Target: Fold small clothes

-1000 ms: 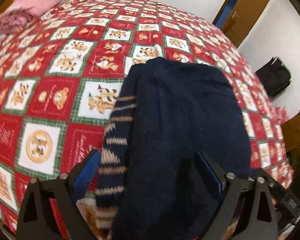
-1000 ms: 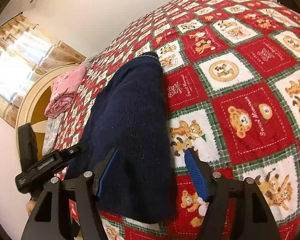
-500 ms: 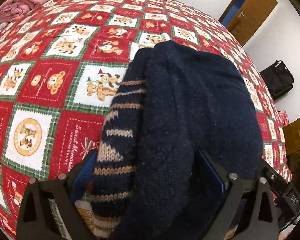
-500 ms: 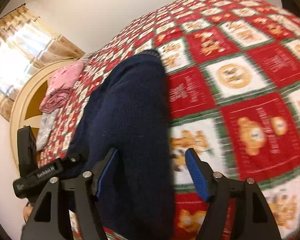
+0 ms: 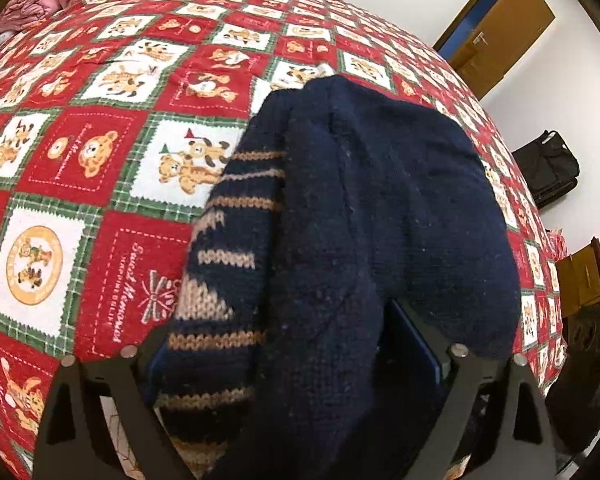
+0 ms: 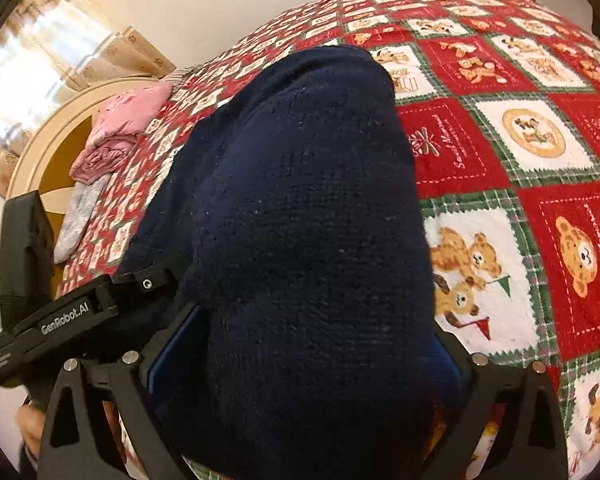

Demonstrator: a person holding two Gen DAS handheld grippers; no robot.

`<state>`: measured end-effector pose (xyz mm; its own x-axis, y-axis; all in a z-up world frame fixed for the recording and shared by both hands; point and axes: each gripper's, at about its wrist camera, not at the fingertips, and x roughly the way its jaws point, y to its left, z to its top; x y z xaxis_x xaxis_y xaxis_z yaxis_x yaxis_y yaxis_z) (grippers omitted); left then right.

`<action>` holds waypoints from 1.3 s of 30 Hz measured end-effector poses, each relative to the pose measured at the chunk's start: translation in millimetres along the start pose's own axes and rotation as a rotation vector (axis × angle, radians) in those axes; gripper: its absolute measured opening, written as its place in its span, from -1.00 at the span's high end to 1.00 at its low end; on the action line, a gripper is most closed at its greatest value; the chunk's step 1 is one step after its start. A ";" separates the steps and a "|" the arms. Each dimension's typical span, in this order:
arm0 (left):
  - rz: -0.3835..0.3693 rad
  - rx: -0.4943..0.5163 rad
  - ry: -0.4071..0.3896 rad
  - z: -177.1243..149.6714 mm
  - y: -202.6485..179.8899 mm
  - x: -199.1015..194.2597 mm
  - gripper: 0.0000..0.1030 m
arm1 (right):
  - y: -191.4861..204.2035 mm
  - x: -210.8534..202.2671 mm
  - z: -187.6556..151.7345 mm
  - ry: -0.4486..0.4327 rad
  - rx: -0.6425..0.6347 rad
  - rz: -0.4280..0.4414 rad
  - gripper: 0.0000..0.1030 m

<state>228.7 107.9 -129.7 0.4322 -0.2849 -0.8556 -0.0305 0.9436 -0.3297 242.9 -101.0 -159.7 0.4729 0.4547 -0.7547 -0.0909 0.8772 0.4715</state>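
Note:
A small navy knit sweater with tan stripes lies lengthwise on the red bear-print bedspread. Its near end bulges between the open fingers of my left gripper, covering the gap; the blue pads are partly hidden. In the right wrist view the same sweater fills the space between the open fingers of my right gripper. The left gripper's black body shows at the left of that view, against the sweater's side. I cannot see either gripper pinching the cloth.
Folded pink clothes and a grey garment lie near the cream headboard. A brown door, a black bag and wooden furniture stand beyond the bed's right edge.
Both grippers have pushed forward into the sweater's near end. The sweater now bulges up between the fingers and fills more of both views.

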 end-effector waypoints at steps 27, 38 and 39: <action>-0.003 -0.028 -0.021 -2.9 -1.7 5.6 -0.84 | -31.2 -8.5 -6.6 -0.047 0.109 0.130 -0.40; -0.036 0.050 -0.121 -11.3 -12.7 -23.0 0.26 | 31.6 -29.1 -15.1 -0.116 -0.225 -0.112 0.17; -0.049 0.048 -0.140 -13.3 -12.0 -28.3 0.29 | 36.3 -31.5 -16.5 -0.128 -0.246 -0.124 0.19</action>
<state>204.8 102.4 -106.8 0.5534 -0.3074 -0.7741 0.0351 0.9372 -0.3471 210.2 -80.9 -126.3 0.5987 0.3323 -0.7288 -0.2281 0.9429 0.2426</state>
